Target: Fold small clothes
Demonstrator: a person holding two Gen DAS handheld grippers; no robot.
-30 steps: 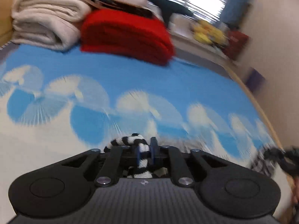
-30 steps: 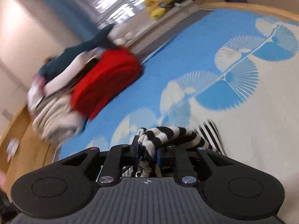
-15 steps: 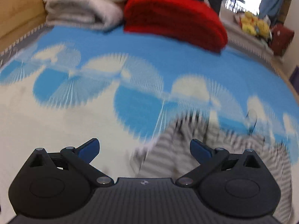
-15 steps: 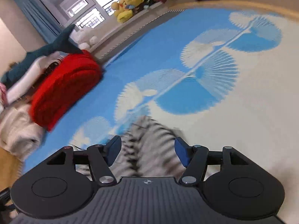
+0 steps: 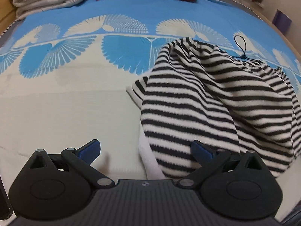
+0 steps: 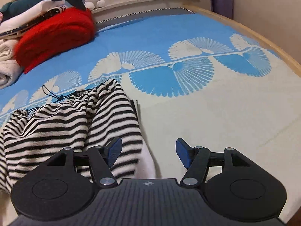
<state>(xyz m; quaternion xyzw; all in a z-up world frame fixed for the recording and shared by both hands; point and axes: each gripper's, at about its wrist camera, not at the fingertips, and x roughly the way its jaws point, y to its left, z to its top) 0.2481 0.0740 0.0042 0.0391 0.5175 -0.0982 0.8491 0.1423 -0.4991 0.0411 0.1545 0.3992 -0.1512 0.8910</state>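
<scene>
Where striped garment [image 5: 216, 101] lies, gripper [image 5: 145, 148] agape.

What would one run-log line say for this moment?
left claw: open | right claw: open | striped garment: lying loose on bedspread

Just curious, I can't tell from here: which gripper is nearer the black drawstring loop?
Hard to say. The left gripper and right gripper both hover open over the striped garment's near edge; the black drawstring loop lies beyond.
</scene>
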